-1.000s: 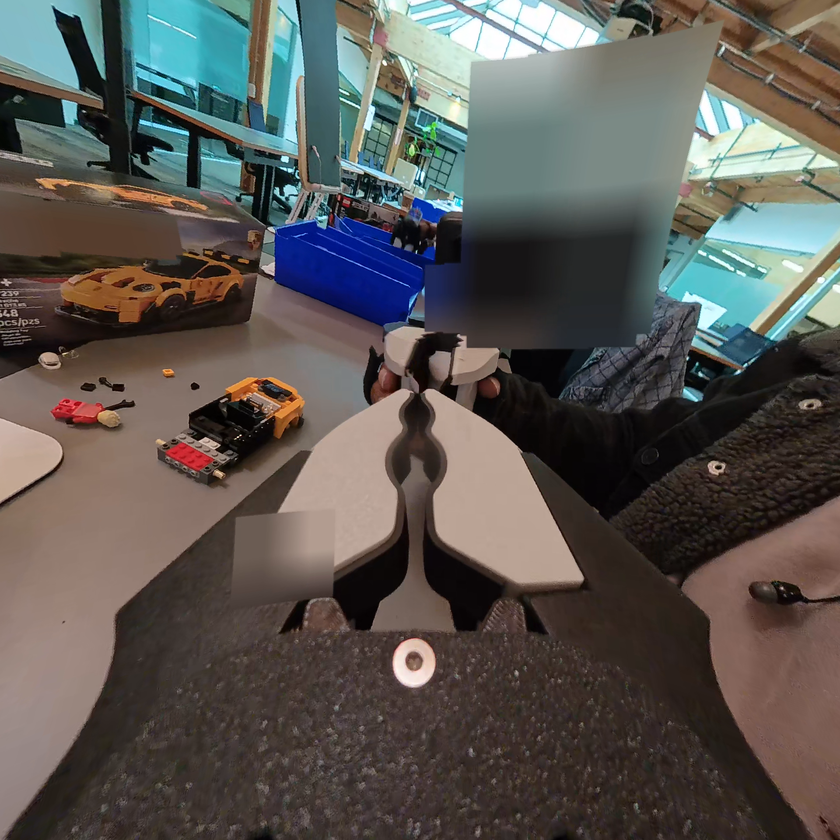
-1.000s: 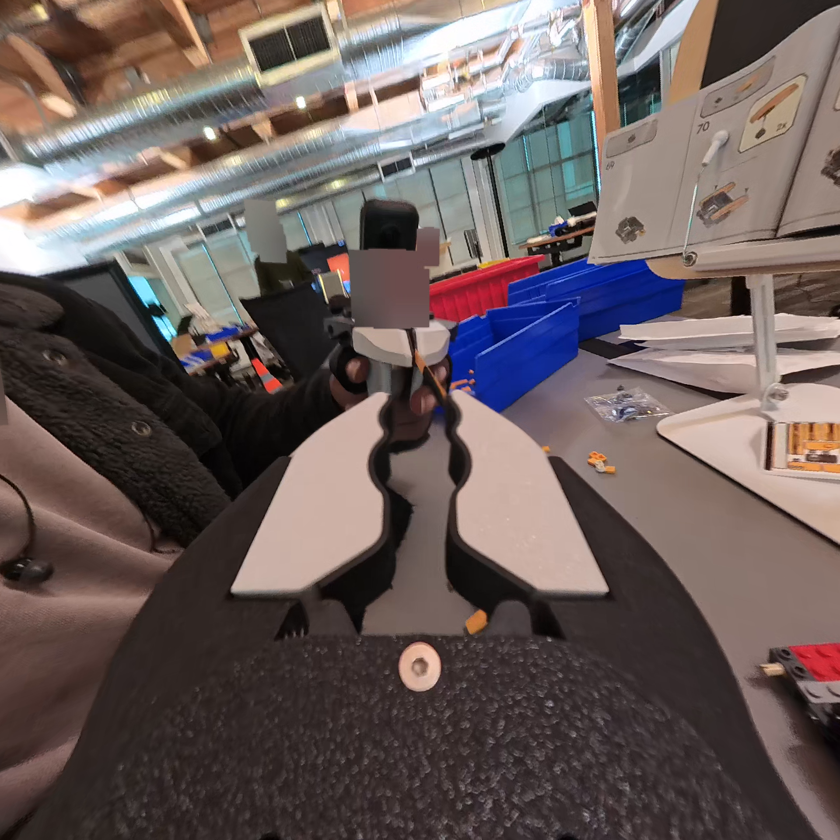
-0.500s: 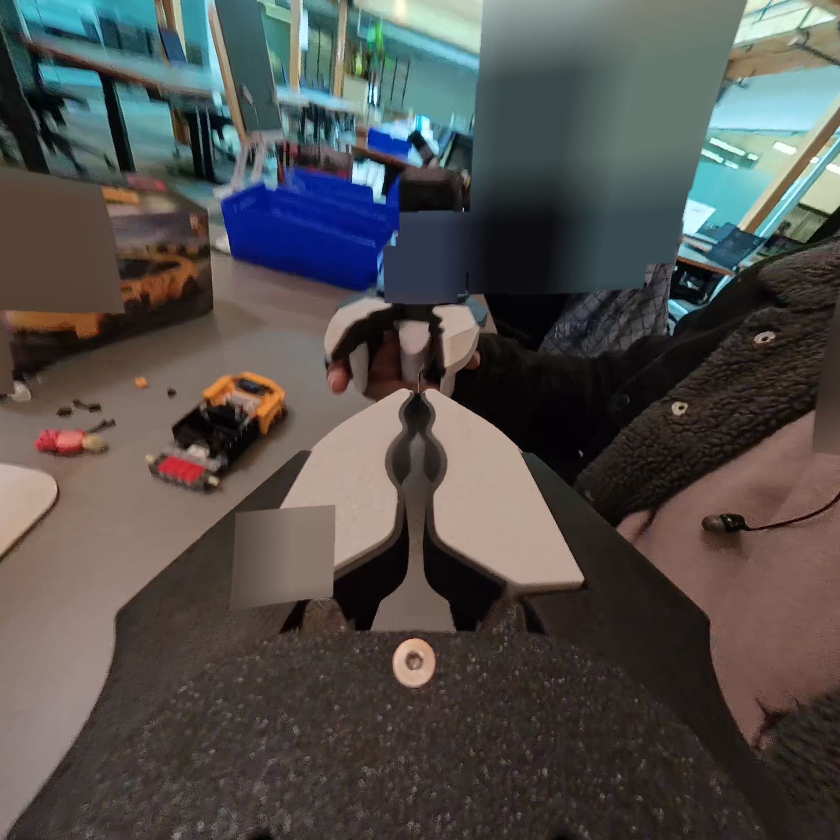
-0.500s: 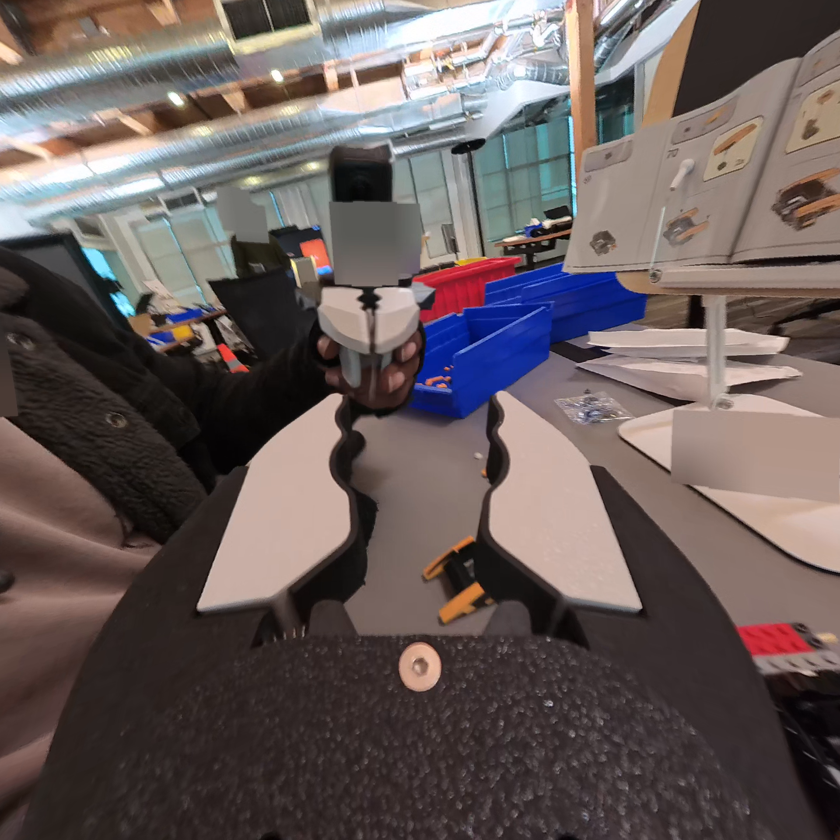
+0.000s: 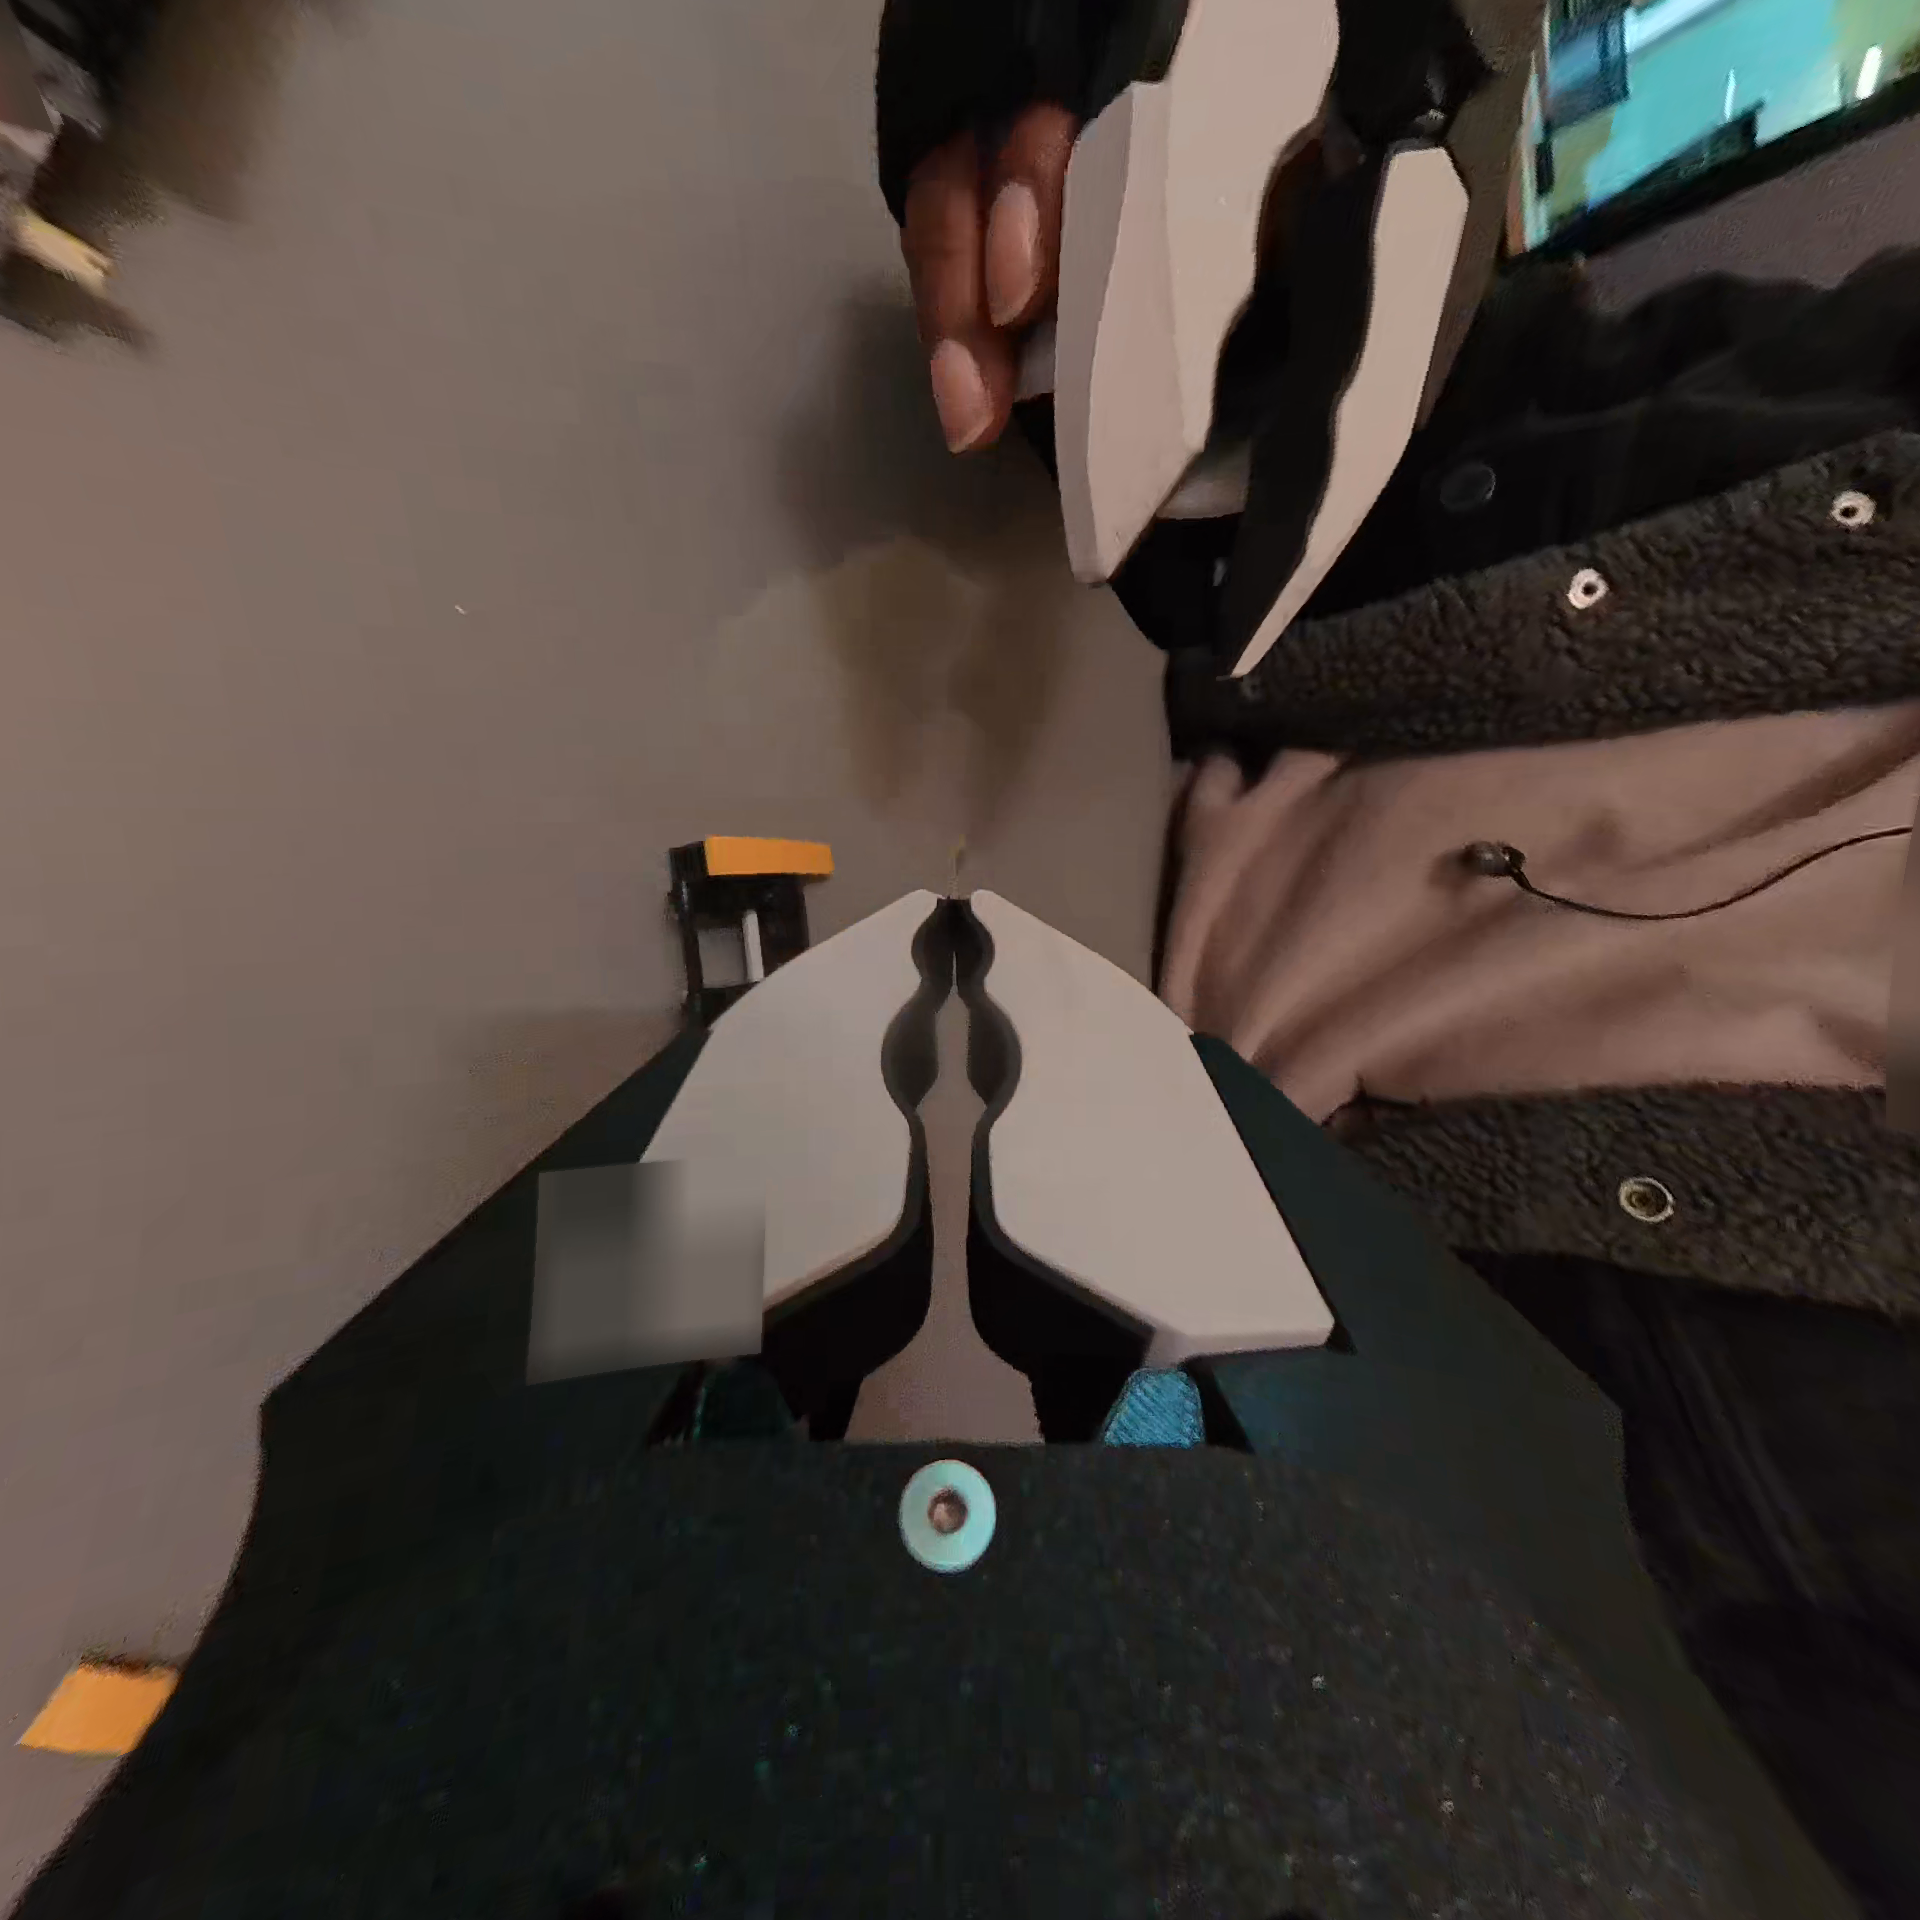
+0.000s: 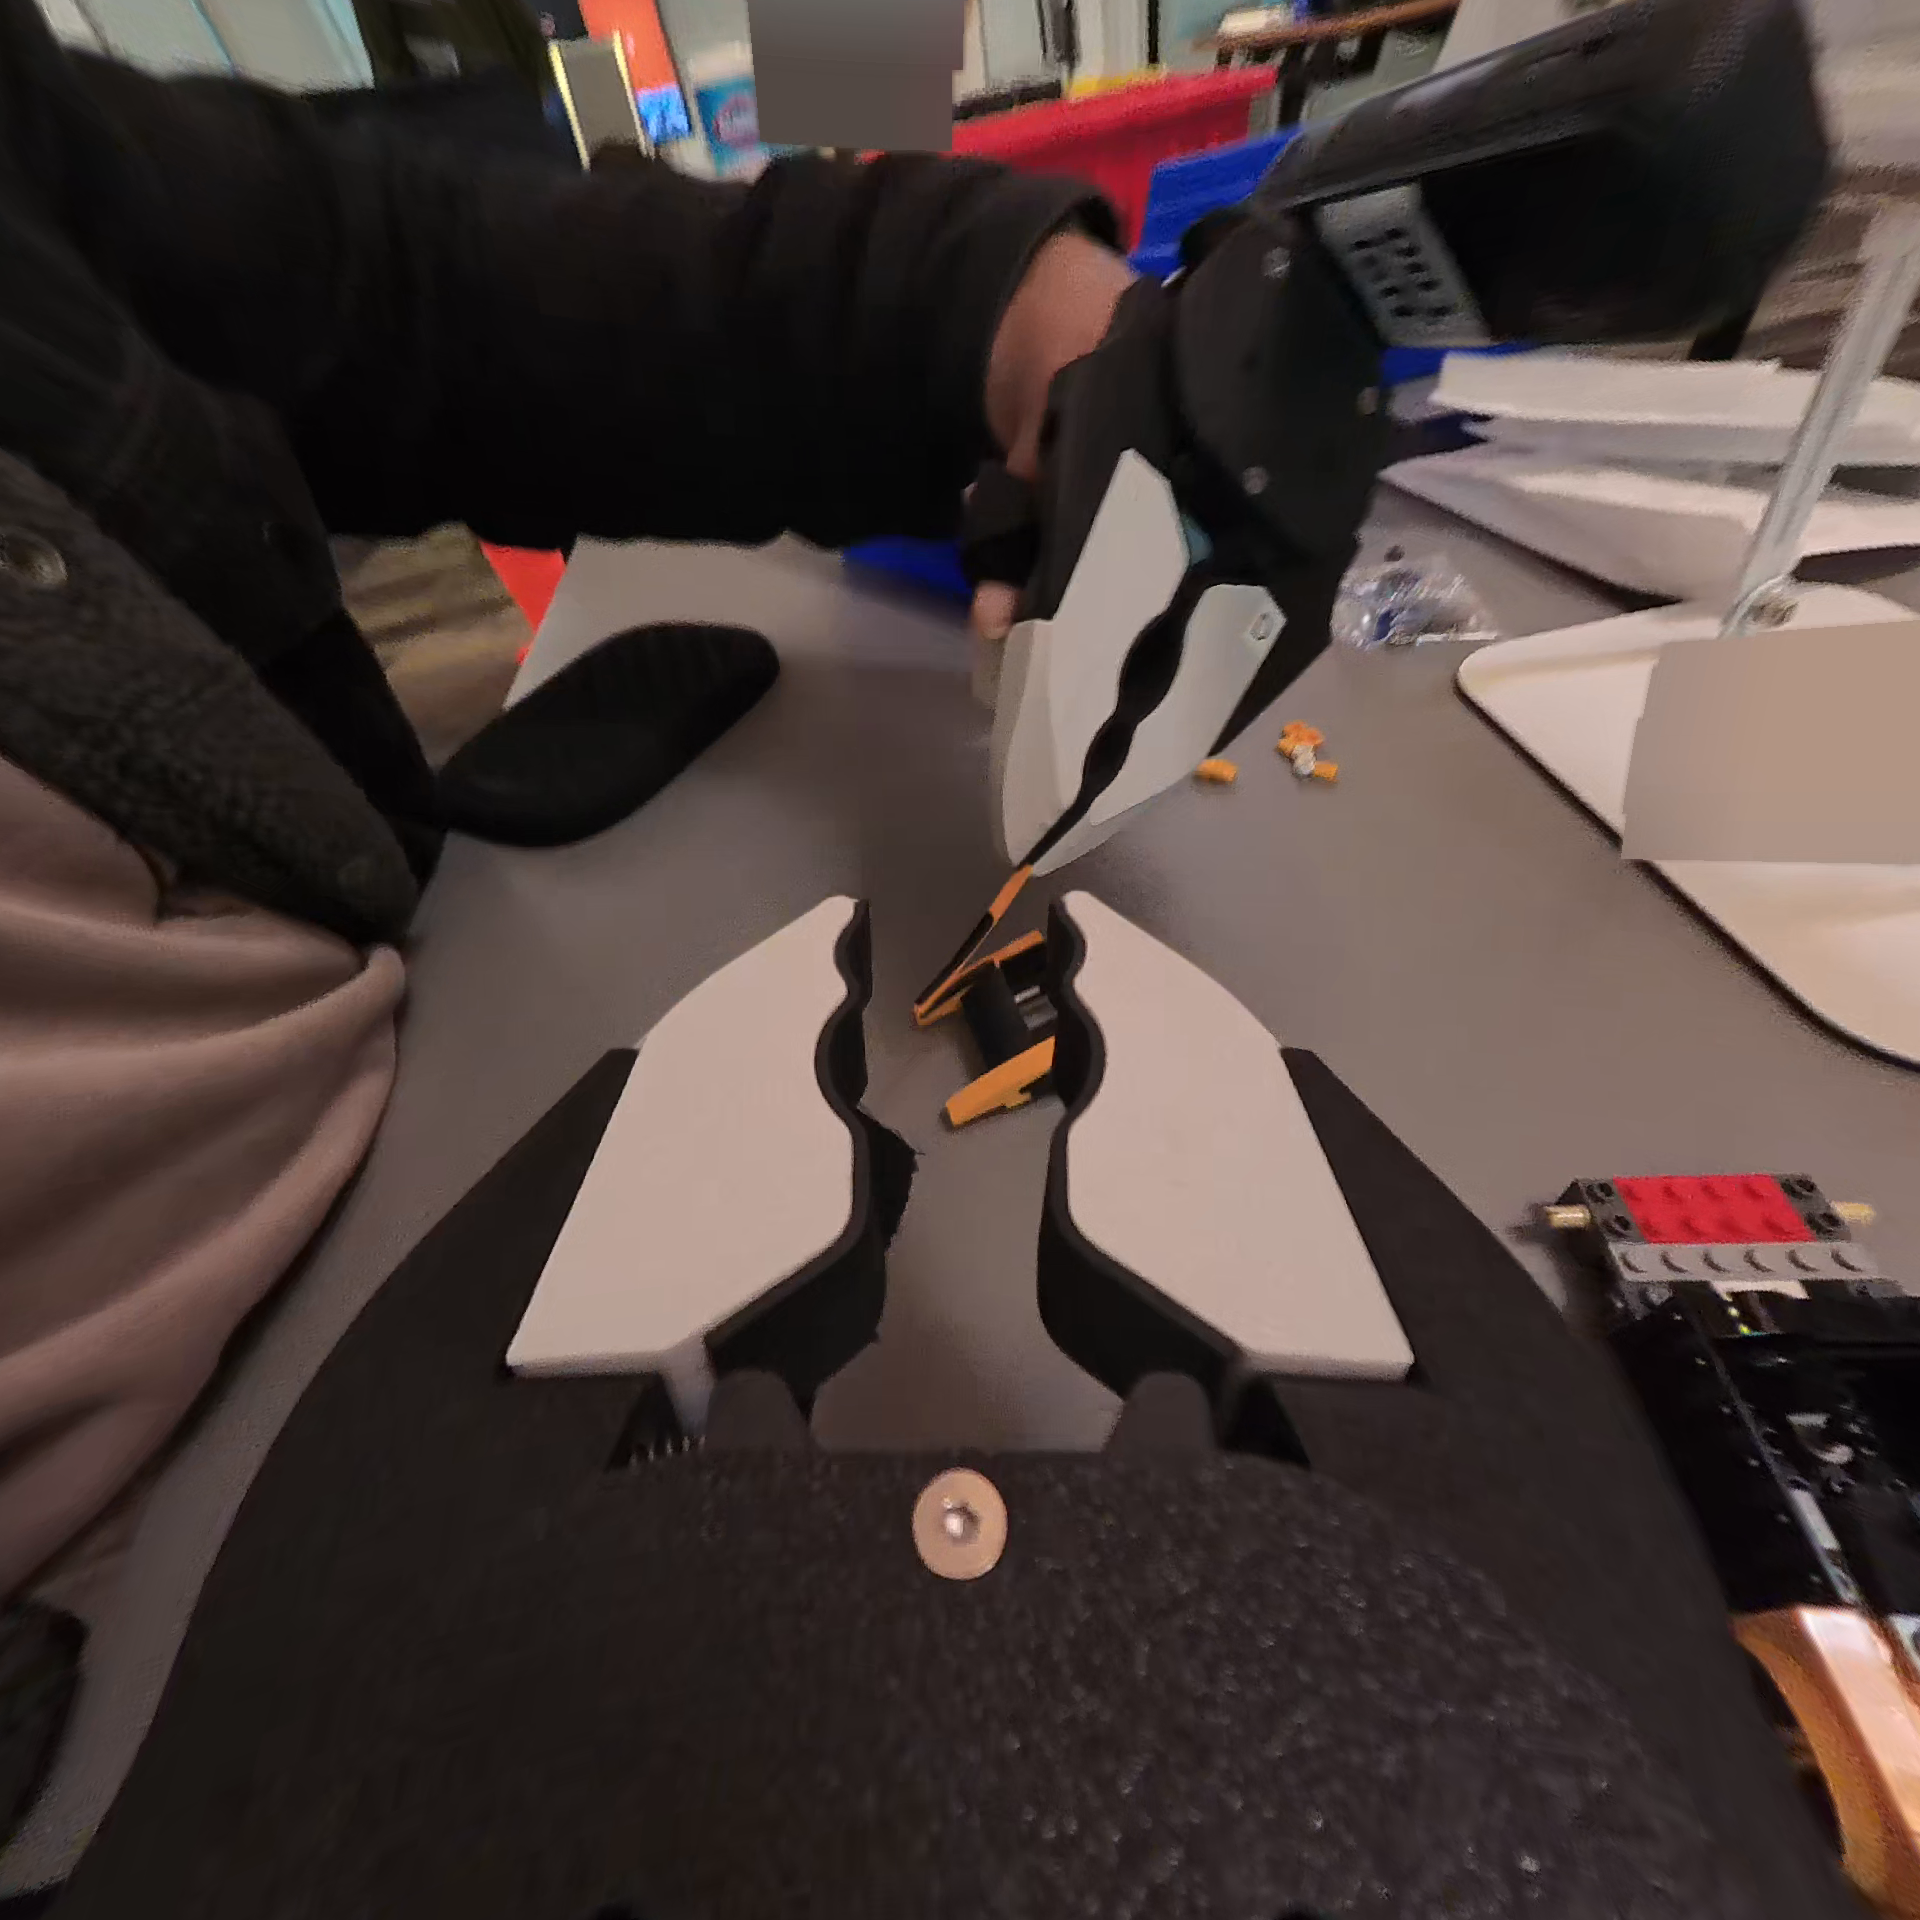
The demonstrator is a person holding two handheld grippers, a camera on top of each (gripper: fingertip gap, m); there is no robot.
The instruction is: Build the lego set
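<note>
My left gripper (image 5: 951, 902) is shut on a thin orange and black piece (image 6: 971, 951), which hangs slanted from its tips. The piece shows only as an edge-on sliver in the left wrist view. Its lower end reaches a small black and orange sub-assembly (image 6: 1006, 1029) lying on the grey table (image 6: 1351, 987); the sub-assembly also shows in the left wrist view (image 5: 743, 914). My right gripper (image 6: 961, 935) is open and empty, low over the table, with the sub-assembly just beyond its right fingertip. The black car chassis with a red plate (image 6: 1714, 1236) lies at the right.
Small orange bricks (image 6: 1299, 748) and a clear bag of parts (image 6: 1403, 608) lie farther back. A white stand base (image 6: 1579, 707) is at the right. An orange brick (image 5: 94, 1704) lies at the lower left. The person's dark coat (image 5: 1610, 665) lines the near table edge. My right fingertips sit around 6 cm from my left ones. It is some 15 cm from my left tips to the orange brick (image 5: 94, 1704).
Both grippers have tipped down from facing each other in the air to just above the table. The right gripper has opened wider. The left one has brought its orange piece down to the sub-assembly.
</note>
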